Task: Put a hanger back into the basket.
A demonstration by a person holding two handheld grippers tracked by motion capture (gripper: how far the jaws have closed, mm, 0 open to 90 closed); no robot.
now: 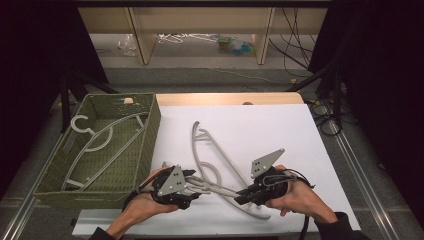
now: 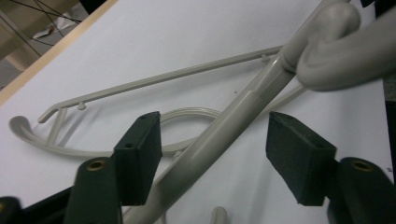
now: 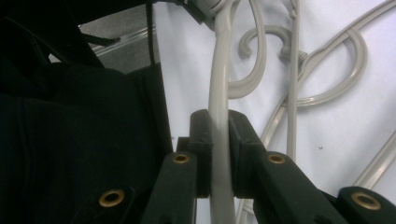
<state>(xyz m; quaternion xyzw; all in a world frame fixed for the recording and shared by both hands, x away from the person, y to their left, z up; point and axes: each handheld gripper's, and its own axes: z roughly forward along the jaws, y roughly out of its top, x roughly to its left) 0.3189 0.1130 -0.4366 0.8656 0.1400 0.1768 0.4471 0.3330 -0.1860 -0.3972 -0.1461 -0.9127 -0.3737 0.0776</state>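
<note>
The right gripper (image 1: 242,197) is clamping its jaws tight on the raised grey hanger (image 3: 219,116), which is hovering above the white bench (image 1: 260,125) at about six o'clock in the high view, over a second hanger (image 1: 212,145) lying flat there. The left gripper (image 1: 192,192) is standing with its jaws half open around the same hanger's bar (image 2: 219,135), neither pad pressing on it.

My judgement: the held hanger is crossing the flat one, so lifting toward the green basket (image 1: 150,125) at nine o'clock could be hooking and dragging the second hanger along. A one-sided grip may also be letting the bar swivel.

The left gripper view is revealing the gaps beside the bar; the high view is showing the basket already carrying another hanger (image 1: 92,137)
</note>
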